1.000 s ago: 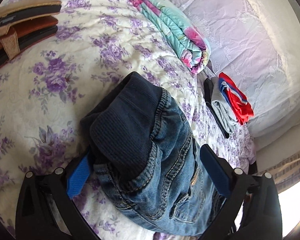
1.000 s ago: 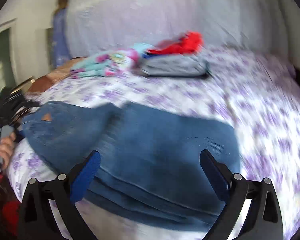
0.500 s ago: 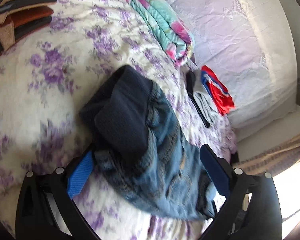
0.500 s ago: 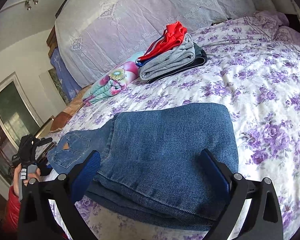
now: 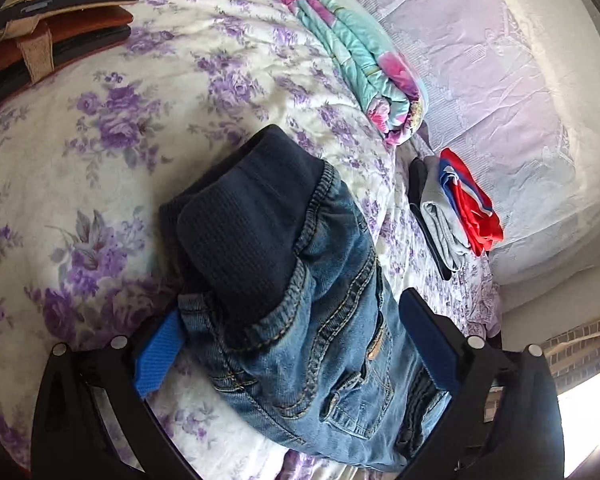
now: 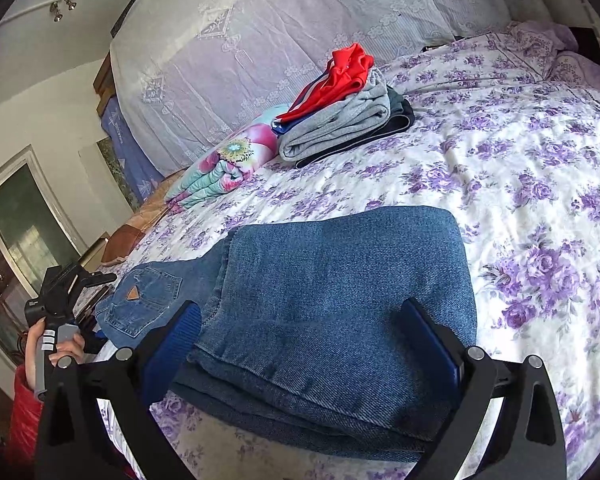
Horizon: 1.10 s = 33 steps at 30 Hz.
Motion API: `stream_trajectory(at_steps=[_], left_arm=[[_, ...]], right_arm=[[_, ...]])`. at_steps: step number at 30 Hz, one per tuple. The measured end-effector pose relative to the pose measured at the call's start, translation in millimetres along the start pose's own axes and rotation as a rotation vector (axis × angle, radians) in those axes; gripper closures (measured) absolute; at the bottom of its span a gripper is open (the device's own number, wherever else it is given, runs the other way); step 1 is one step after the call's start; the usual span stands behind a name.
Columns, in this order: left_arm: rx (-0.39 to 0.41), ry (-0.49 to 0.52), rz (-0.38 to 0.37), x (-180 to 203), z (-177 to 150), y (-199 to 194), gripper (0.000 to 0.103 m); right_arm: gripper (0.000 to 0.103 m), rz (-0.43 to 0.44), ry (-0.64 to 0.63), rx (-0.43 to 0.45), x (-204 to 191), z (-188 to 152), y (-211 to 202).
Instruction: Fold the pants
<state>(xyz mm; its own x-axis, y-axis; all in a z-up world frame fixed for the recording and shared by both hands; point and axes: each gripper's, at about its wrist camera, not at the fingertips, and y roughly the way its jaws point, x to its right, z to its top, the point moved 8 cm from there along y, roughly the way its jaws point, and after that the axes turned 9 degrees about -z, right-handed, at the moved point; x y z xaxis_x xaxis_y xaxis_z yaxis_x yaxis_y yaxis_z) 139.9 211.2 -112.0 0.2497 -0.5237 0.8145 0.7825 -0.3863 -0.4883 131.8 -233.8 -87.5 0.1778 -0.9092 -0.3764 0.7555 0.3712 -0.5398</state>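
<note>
A bed with a purple-flowered quilt (image 6: pixel 500 152) is seen under a lace-draped headboard (image 6: pixel 300 40). The folded jeans (image 6: pixel 332 312) are laid near its edge. The left gripper (image 5: pixel 292 344) and right gripper (image 6: pixel 300 344) are spread wide, nothing gripped, positions barely changed since before

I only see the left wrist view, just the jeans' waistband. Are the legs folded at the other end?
Observer: Yes. In the right wrist view, the jeans have their legs doubled over in flat layers on the bed.
Operator: Where's the right gripper?
Observer: The right gripper is at that folded end, with its jaws open, one on each side of the stack. I can't tell if they touch it.
Operator: Are the layers lined up?
Observer: Not quite. At the near edge, the top layer sits back a little from the ones under it.
</note>
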Motion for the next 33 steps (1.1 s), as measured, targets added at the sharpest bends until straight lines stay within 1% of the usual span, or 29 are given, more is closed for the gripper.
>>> stream_trajectory(at_steps=[1, 2, 3, 5, 6, 8, 10, 12, 14, 15, 16, 17, 20, 24, 25, 26, 27, 28, 30, 31, 32, 33], left_arm=[[0.002, 0.002, 0.002, -0.9, 0.7, -0.8, 0.011], [0.009, 0.0, 0.015, -5.2, 2.6, -2.9, 0.025], [0.013, -0.009, 0.021, -9.5, 4.8, -4.1, 0.032], [0.017, -0.037, -0.007, -16.9, 9.2, -6.1, 0.045], [0.009, -0.051, -0.034, -20.7, 10.5, -7.3, 0.049], [0.001, -0.043, -0.056, -22.7, 10.4, -8.4, 0.051], [-0.005, -0.022, -0.065, -23.1, 8.8, -8.3, 0.05], [-0.006, -0.002, -0.065, -20.1, 8.3, -6.5, 0.046], [-0.029, 0.026, -0.077, -13.9, 7.8, -2.1, 0.031], [-0.047, 0.049, -0.077, -9.3, 7.4, 1.1, 0.024], [-0.054, 0.068, -0.08, -5.7, 6.9, 3.5, 0.02], [-0.047, 0.086, -0.095, -1.2, 6.1, 5.3, 0.014], [-0.044, 0.129, -0.059, 2.5, 3.8, 7.9, 0.013], [-0.019, 0.152, -0.075, 2.4, 4.2, 5.0, 0.015], [-0.008, 0.141, -0.079, 0.8, 4.6, 2.9, 0.018], [-0.007, 0.134, -0.079, -1.5, 5.4, 1.4, 0.024], [0.004, 0.108, -0.069, -6.2, 8.3, -1.3, 0.035], [0.01, 0.06, -0.09, -11.0, 10.3, -4.1, 0.037], [-0.018, 0.015, -0.11, -19.8, 13.4, -7.1, 0.057], [-0.033, -0.005, -0.137, -23.3, 14.0, -8.3, 0.059], [-0.038, -0.014, -0.158, -25.2, 13.8, -9.9, 0.064], [-0.039, -0.007, -0.161, -24.7, 12.5, -10.9, 0.066]], right_arm=[[0.003, 0.002, 0.002, 0.001, -0.2, 0.1, -0.4], [0.003, 0.004, 0.003, 0.002, -0.8, -0.2, -1.1], [0.003, 0.007, 0.005, 0.003, -0.9, 0.1, -1.1], [0.003, 0.01, 0.007, 0.003, -1.3, 0.2, -1.2], [0.003, 0.009, 0.006, 0.003, -1.3, 0.1, -1.2], [0.003, 0.008, 0.006, 0.003, -1.0, 0.1, -1.1], [0.003, 0.009, 0.006, 0.004, -0.8, 0.1, -1.1], [0.003, 0.009, 0.006, 0.003, -0.6, 0.1, -1.1], [0.003, 0.009, 0.007, 0.003, -0.5, 0.2, -1.2], [0.003, 0.009, 0.007, 0.003, -0.5, 0.3, -1.1], [0.003, 0.01, 0.007, 0.003, -0.4, 0.2, -1.2], [0.003, 0.01, 0.007, 0.003, -0.4, 0.3, -1.3], [0.003, 0.011, 0.008, 0.004, -0.5, 0.3, -1.4], [0.003, 0.016, 0.012, 0.006, -1.2, 0.5, -1.6], [0.003, 0.016, 0.013, 0.006, -0.9, 0.1, -1.6], [0.003, 0.016, 0.013, 0.006, -1.4, 0.1, -1.8], [0.003, 0.016, 0.013, 0.006, -1.7, 0.2, -1.6], [0.003, 0.015, 0.013, 0.006, -1.3, 0.1, -1.7], [0.003, 0.016, 0.013, 0.006, -1.3, 0.1, -1.7], [0.003, 0.016, 0.013, 0.006, -1.4, 0.1, -1.6], [0.003, 0.016, 0.013, 0.006, -1.5, 0.1, -1.5], [0.003, 0.016, 0.013, 0.006, -0.9, 0.0, -1.8]])
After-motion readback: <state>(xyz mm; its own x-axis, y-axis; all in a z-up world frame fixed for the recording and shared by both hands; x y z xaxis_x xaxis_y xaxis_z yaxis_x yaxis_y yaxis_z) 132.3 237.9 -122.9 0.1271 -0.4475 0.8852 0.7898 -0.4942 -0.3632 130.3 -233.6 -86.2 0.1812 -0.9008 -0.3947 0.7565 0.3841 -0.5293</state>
